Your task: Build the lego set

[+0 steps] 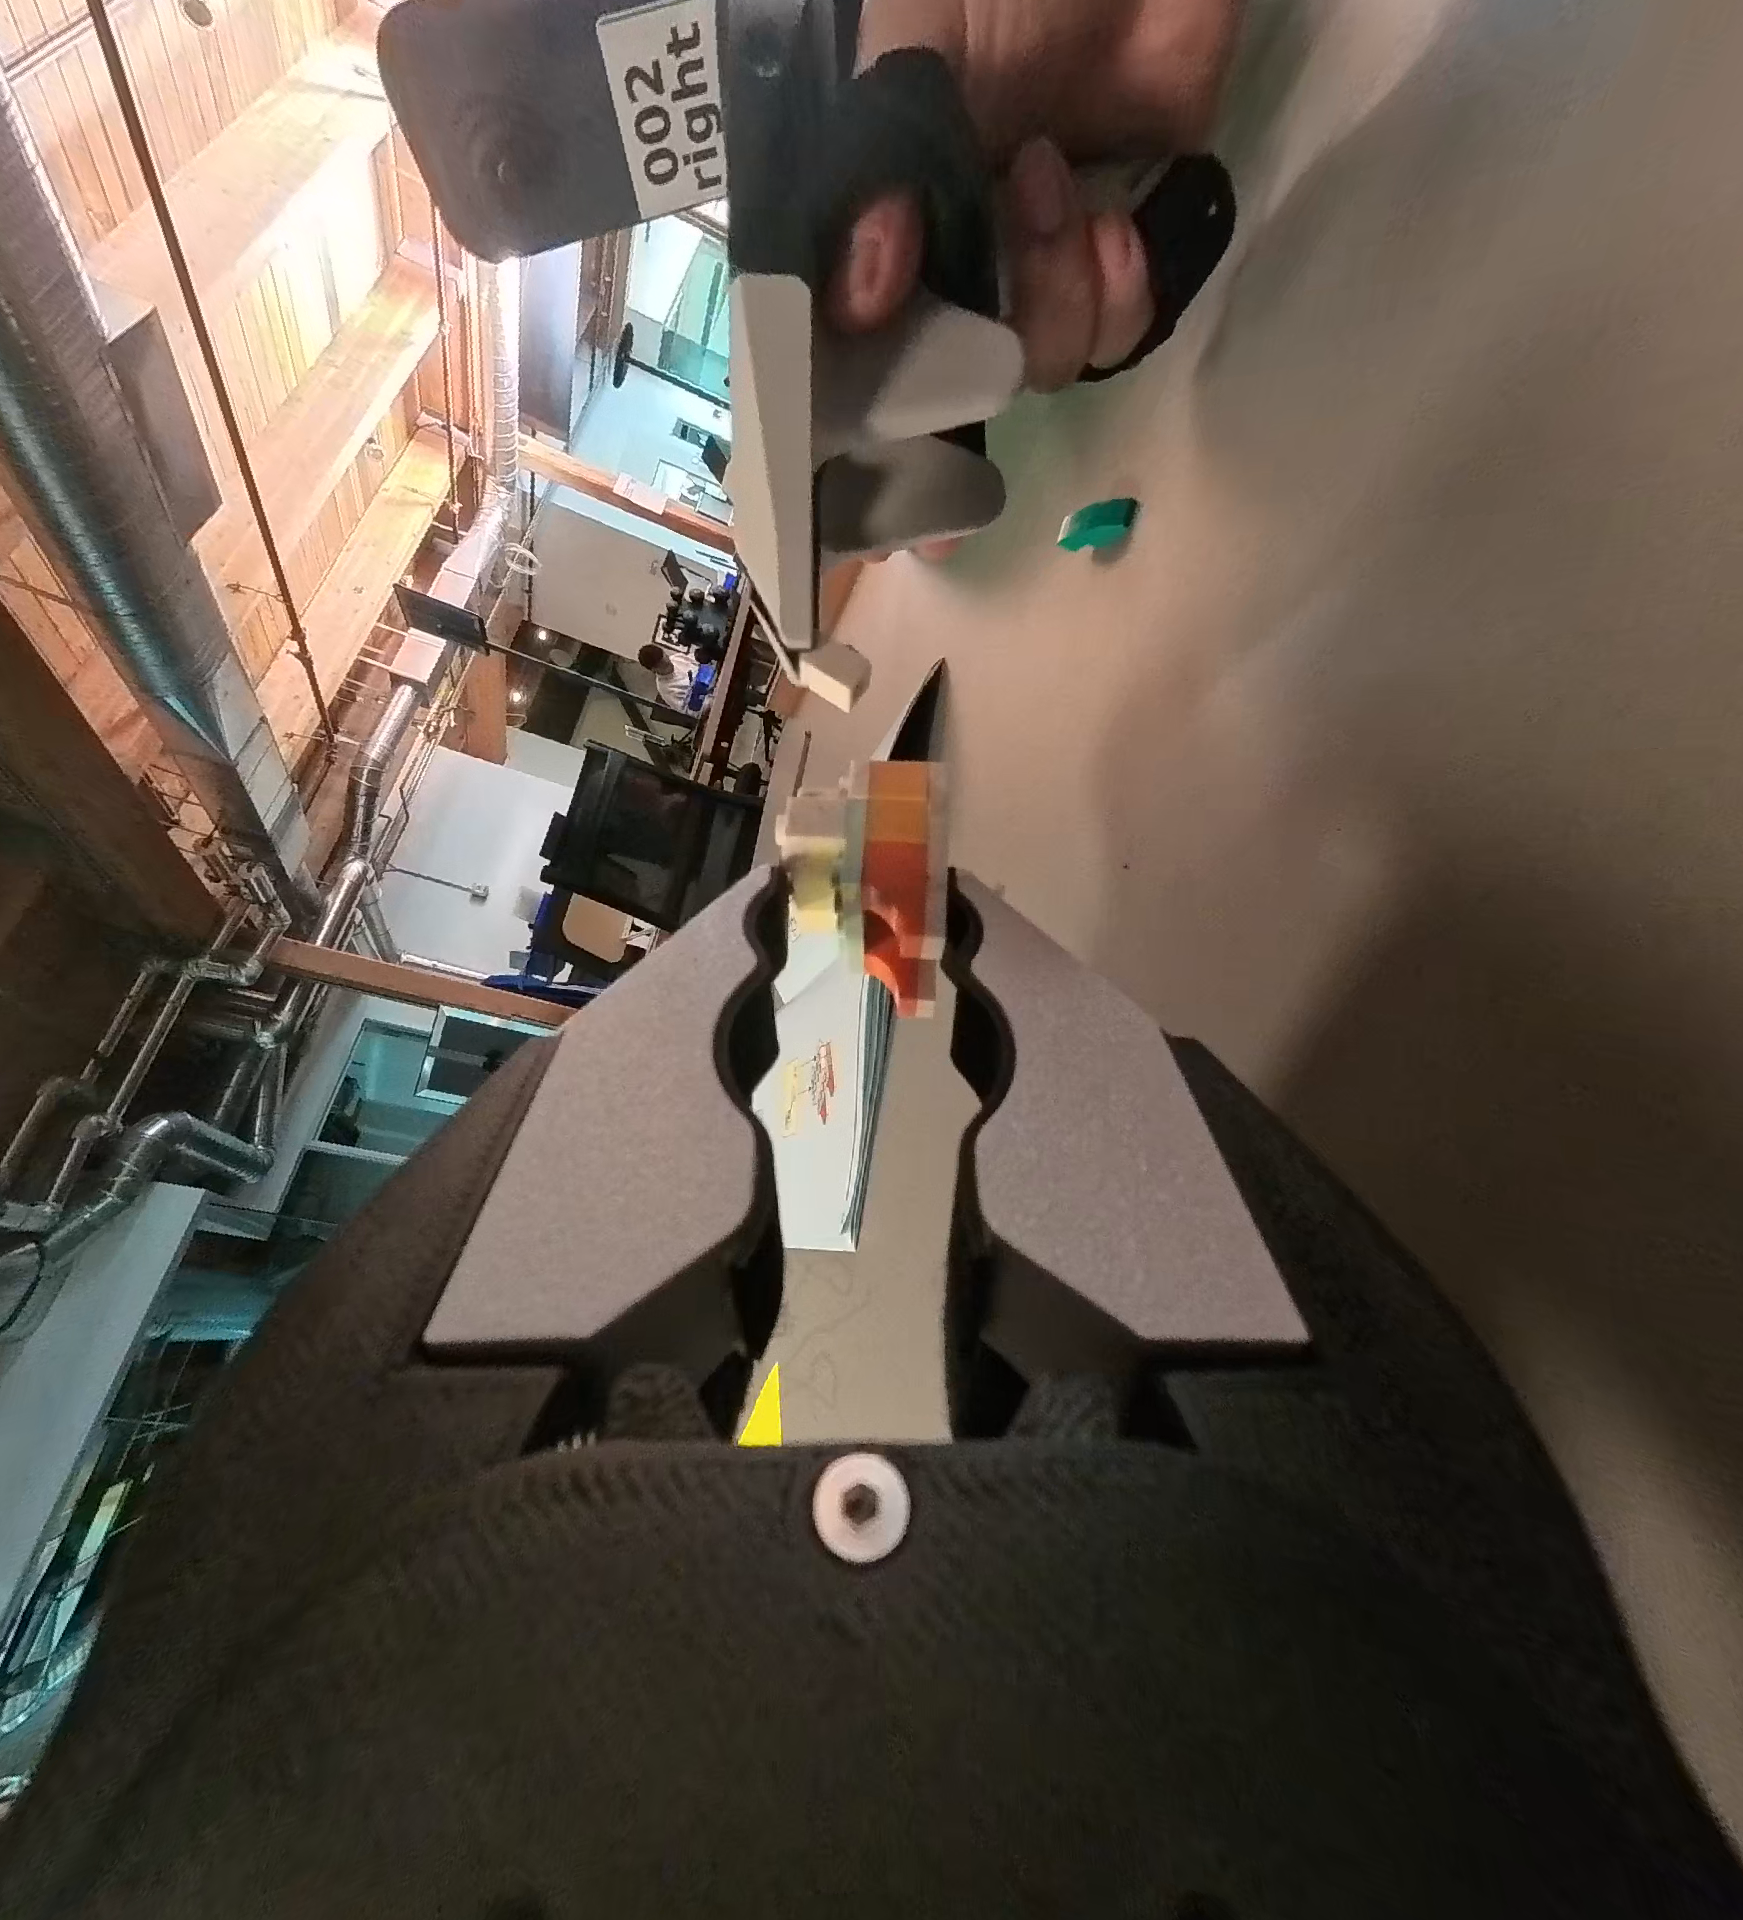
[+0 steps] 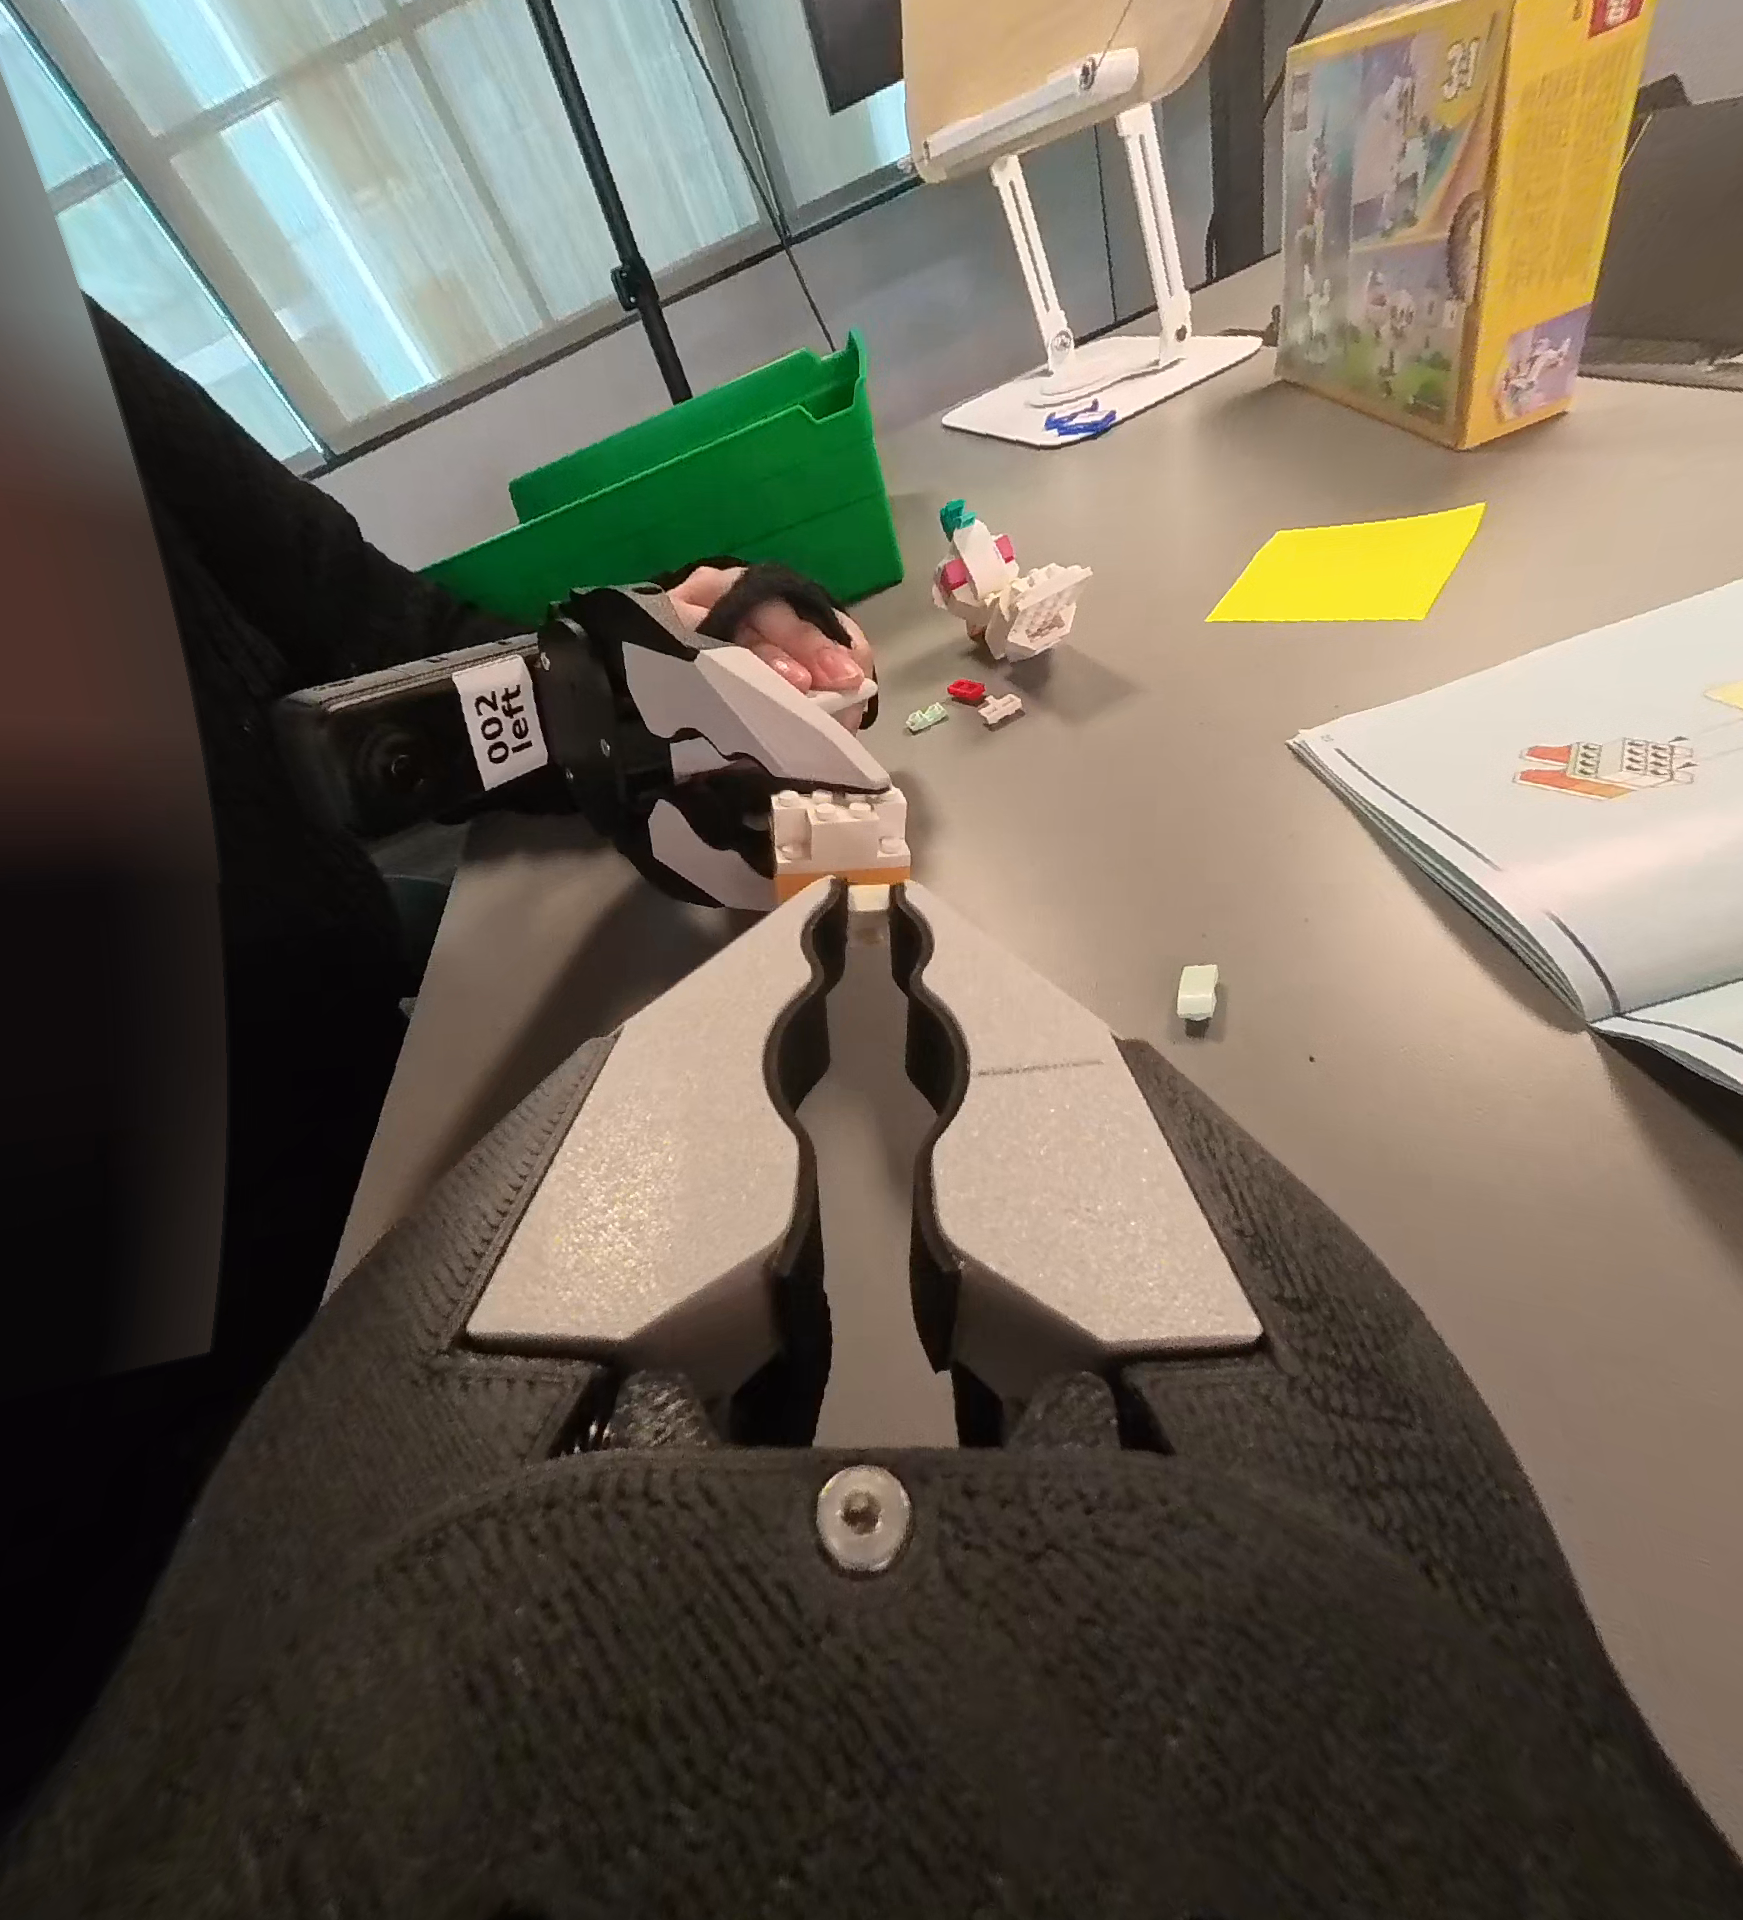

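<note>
Grey desk [image 2: 1366,1195], windowed room; left hand-held gripper [image 1: 862,883] clamps assembly [image 1: 877,873], right [image 2: 867,899] pinches brick [image 2: 867,902].

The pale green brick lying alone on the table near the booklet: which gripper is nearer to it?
Right. The right gripper is just left of the pale green brick, holding a small white piece. The left gripper sits beyond it, farther left, clamping the white-and-orange assembly.

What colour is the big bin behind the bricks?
Green. The bin shows best in the right wrist view, lying on the table behind the small bricks.
</note>
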Demonstrator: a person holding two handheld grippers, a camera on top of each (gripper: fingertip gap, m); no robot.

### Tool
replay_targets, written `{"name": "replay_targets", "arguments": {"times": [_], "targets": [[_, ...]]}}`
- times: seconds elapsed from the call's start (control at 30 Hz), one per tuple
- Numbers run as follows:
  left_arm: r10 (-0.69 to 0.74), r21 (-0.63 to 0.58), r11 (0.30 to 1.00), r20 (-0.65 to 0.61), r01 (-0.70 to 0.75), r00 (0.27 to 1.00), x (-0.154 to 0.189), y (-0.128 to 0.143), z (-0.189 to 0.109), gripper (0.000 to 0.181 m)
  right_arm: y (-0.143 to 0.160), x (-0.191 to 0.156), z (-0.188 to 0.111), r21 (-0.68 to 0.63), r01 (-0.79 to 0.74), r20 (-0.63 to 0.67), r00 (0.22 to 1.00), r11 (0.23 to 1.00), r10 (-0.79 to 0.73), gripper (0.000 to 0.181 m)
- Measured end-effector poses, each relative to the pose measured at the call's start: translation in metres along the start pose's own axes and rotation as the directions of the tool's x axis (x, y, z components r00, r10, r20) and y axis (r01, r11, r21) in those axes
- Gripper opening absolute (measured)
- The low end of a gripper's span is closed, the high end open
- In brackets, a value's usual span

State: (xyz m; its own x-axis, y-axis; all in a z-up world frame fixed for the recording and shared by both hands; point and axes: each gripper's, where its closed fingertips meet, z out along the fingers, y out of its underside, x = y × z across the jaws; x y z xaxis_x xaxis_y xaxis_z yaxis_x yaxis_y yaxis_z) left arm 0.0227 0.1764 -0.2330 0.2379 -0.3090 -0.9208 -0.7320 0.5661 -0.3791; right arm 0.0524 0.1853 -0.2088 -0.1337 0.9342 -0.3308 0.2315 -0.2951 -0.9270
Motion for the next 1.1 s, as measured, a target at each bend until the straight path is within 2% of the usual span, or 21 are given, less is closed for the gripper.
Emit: {"name": "replay_targets", "arguments": {"times": [0.57,1.1], "targets": [[0.0,-0.006,1.0,0.013,0.0,1.0,-0.002,0.001,0.0,0.028,0.002,0.011,0.003,0.007,-0.068,-0.039,0.997,0.998,0.068,0.006],[-0.093,-0.028,0.995,0.031,0.094,0.995,-0.01,0.008,0.001,0.028,-0.016,0.004,0.006,0.125,-0.133,0.039,0.991,0.983,0.13,0.006]]}}
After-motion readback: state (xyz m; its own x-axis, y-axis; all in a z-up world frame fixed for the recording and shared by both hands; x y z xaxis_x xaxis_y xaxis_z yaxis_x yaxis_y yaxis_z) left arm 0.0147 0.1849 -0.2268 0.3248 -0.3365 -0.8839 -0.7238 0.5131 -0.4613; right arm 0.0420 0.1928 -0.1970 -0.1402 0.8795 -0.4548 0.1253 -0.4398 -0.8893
